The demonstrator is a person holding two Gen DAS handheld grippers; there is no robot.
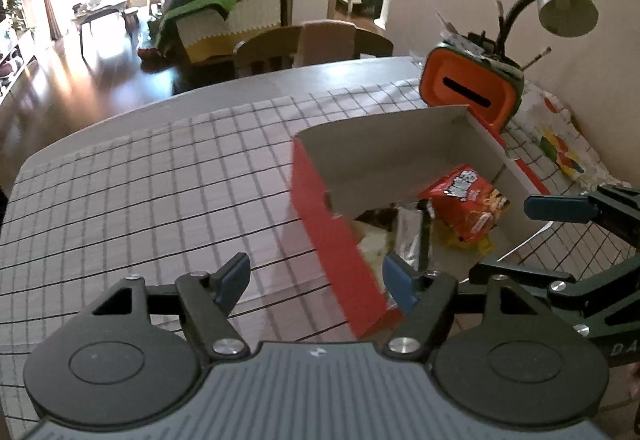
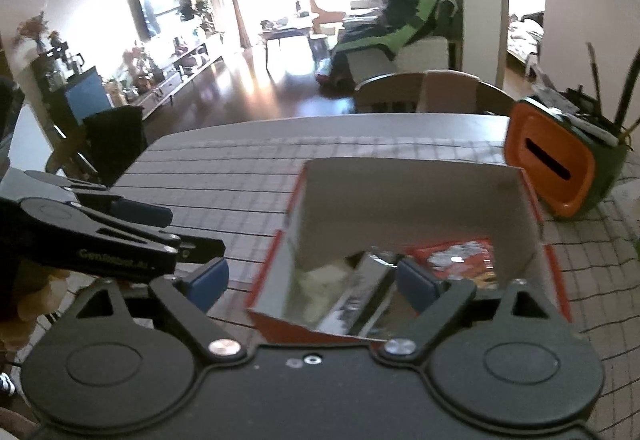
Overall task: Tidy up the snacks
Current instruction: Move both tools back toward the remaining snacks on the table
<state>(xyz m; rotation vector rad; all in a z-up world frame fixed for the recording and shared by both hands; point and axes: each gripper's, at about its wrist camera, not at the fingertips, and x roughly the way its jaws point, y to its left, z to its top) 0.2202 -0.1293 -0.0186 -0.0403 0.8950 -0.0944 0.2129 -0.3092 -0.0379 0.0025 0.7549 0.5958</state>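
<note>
Jaws on both the left gripper [image 1: 316, 282] and right gripper [image 2: 314, 280] gape wide, holding nothing. Snacks look mostly sorted already: a red packet [image 1: 466, 208] and a silver one [image 1: 410, 236] sit inside the red box [image 1: 332, 236]. No loose snacks show on the checked tablecloth [image 1: 140, 200] out toward 10 o'clock, so probably near done.

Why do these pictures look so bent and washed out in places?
Left wrist view: the fisheye lens curves the checked tablecloth, the windows blow out white, and the red box is smeared. Right wrist view: same bright glare, and the snack packets inside are blurred.
</note>
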